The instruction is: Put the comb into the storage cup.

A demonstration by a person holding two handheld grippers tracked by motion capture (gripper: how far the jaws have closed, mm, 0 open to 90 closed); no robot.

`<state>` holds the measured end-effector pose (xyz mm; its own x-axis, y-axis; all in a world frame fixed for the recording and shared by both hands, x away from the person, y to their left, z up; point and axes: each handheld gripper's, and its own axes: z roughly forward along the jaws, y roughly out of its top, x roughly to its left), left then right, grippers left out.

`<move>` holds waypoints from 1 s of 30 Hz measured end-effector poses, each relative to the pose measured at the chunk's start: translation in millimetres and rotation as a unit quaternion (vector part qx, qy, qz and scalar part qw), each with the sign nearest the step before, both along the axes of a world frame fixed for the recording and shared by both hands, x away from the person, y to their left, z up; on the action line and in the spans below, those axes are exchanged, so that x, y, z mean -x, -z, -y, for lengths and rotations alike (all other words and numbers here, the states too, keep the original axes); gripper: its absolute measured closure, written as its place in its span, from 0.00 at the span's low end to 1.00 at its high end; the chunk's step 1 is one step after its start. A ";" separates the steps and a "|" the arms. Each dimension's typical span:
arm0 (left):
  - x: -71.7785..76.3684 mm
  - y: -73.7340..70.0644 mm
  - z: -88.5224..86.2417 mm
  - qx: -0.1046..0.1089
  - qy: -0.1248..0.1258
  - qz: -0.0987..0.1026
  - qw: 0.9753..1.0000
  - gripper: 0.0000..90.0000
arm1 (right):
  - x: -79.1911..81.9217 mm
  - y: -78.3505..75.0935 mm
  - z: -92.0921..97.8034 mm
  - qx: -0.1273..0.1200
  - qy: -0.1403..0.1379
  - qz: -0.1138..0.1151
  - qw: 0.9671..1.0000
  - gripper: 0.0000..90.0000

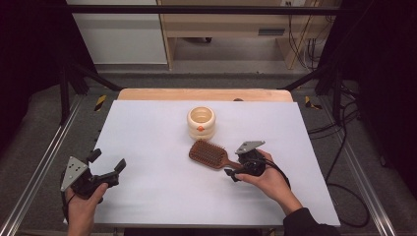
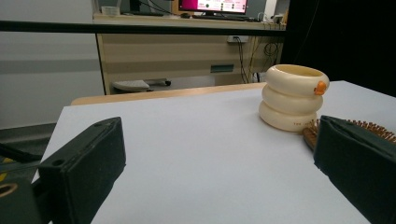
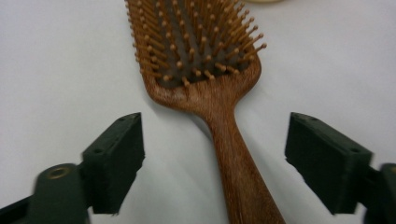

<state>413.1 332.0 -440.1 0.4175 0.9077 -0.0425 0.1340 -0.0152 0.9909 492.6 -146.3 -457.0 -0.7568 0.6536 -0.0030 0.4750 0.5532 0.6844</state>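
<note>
While the wooden hairbrush (image 1: 208,154) lies bristles-up near the middle of the table (image 1: 147,196), I see a cream ringed holder (image 1: 201,123) just beside its head at 12 o'clock, clear of the handle. My right gripper (image 1: 235,173) sits at the handle's end, at 4 o'clock from the brush head, hand curled around it, jaws spread on either side of the handle without touching it (image 3: 233,158). My left gripper (image 1: 107,164) rests at the table's 8 o'clock edge, jaws spread on nothing. Its own view shows an orange spot on the holder's rim (image 2: 320,87).
</note>
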 end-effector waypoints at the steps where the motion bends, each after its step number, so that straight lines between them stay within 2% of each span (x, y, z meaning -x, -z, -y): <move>1: -0.1 0.0 -0.1 -0.001 0.000 0.000 1.000 0.02 | -0.9 0.2 0.0 0.006 -0.001 0.002 1.000 0.16; 4: -0.4 0.3 0.0 0.000 0.000 -0.001 1.000 0.02 | -3.4 0.6 -0.6 0.006 -0.003 -0.005 1.000 0.11; 9: -0.1 0.1 0.2 -0.003 -0.001 -0.001 1.000 0.02 | -7.0 -1.0 -2.4 0.016 -0.005 -0.014 1.000 0.10; 12: -0.6 0.5 0.1 -0.001 0.001 -0.003 1.000 0.02 | -8.3 -2.3 -2.9 0.020 -0.009 -0.014 1.000 0.07; 16: -0.6 0.4 0.2 -0.001 0.002 -0.003 1.000 0.02 | -9.2 -1.8 -4.9 0.028 -0.011 -0.025 0.999 0.08; 21: -0.6 0.5 0.3 -0.001 0.002 -0.003 1.000 0.02 | -11.2 -0.7 -7.3 0.037 -0.014 -0.028 0.999 0.08; 24: -0.5 0.4 0.2 -0.001 0.002 -0.003 1.000 0.02 | -12.1 -0.2 -9.1 0.045 -0.019 -0.034 0.998 0.16; 30: -0.6 0.4 0.1 -0.001 0.002 -0.003 1.000 0.02 | -12.7 1.3 -12.7 0.055 -0.032 -0.040 0.997 0.39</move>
